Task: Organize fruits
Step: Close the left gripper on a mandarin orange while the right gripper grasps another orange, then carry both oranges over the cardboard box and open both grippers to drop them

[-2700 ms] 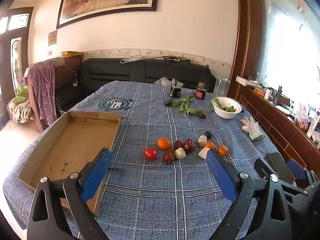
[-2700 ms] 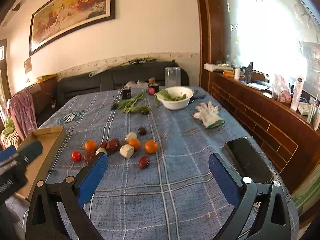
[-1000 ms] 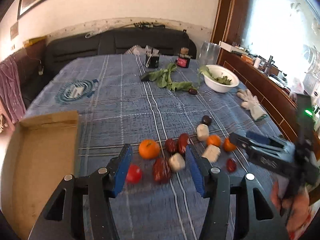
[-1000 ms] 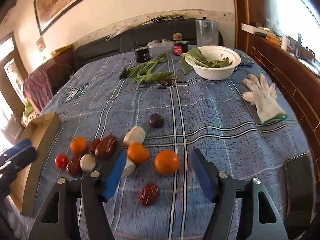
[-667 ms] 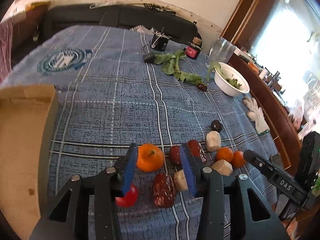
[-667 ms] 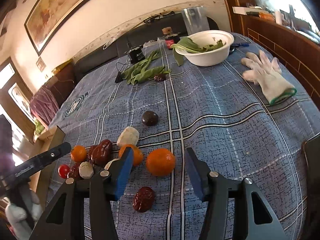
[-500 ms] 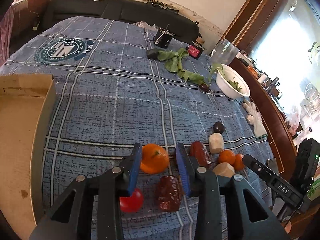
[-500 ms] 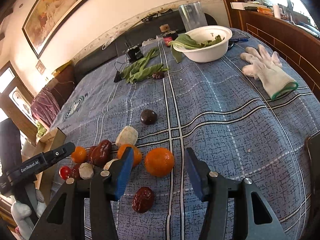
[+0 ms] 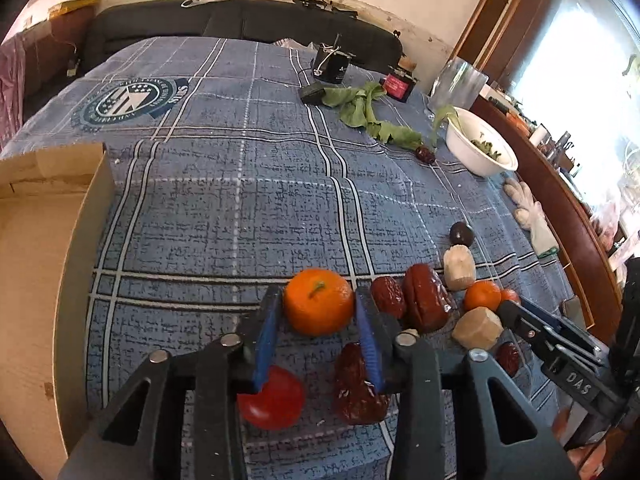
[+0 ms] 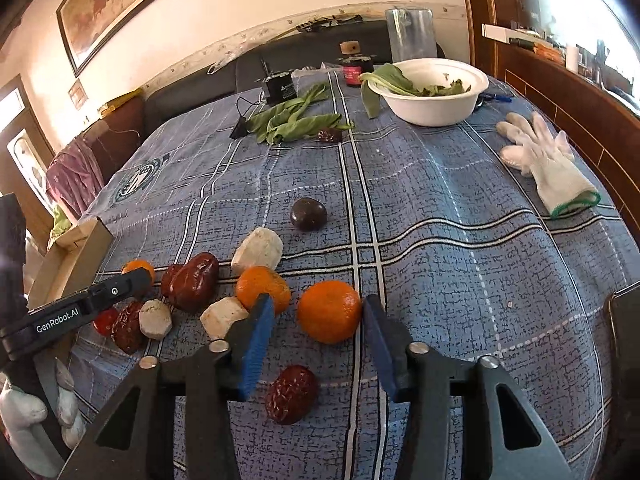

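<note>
A cluster of fruit lies on the blue plaid tablecloth. In the left wrist view my left gripper has its blue pads on both sides of an orange tangerine and touching it. A red tomato and a dark red date lie under the fingers. In the right wrist view my right gripper is open around another tangerine, with a small gap on each side. A date lies below it. A third tangerine, white chunks and a dark plum lie nearby.
An open cardboard box sits at the table's left. A white bowl of greens, loose green leaves, a glass jar and small jars stand at the far end. White gloves lie right. A dark phone lies at the right edge.
Both grippers came down and forward to the fruit and narrowed. The left jaws closed onto the left tangerine. The right jaws came in around the right tangerine.
</note>
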Motion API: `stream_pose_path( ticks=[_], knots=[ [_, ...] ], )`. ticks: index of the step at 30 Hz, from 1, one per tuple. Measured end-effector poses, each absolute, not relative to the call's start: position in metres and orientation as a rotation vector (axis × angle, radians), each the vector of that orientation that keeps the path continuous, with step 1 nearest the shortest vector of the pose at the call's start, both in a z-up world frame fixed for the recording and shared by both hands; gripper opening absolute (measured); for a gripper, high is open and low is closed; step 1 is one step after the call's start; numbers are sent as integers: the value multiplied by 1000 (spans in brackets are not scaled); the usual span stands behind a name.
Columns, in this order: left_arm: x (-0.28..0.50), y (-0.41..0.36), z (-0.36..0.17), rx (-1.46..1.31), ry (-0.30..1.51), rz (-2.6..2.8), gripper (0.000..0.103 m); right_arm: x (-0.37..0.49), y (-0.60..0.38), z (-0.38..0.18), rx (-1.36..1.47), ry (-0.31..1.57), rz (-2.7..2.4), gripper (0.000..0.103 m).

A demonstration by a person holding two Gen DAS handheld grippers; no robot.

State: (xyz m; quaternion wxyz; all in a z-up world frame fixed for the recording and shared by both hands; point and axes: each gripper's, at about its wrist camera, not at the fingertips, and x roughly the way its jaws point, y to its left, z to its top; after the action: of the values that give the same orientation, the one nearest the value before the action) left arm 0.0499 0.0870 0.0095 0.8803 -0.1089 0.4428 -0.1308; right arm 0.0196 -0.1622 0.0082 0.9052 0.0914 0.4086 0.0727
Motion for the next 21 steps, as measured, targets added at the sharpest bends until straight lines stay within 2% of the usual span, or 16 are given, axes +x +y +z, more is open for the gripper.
stream_pose_path(
  ticks=[3,15,21],
  knots=[
    [48,90,10,-250,914,-273,32,20,-161,8,188,844,146,36],
    [36,85,27,-214,805,-257,32,12,-165,13,207,805,125,34],
    [14,91,43,-240,770,-269,32,-7,-155,37,204,753,147,33]
  ],
)
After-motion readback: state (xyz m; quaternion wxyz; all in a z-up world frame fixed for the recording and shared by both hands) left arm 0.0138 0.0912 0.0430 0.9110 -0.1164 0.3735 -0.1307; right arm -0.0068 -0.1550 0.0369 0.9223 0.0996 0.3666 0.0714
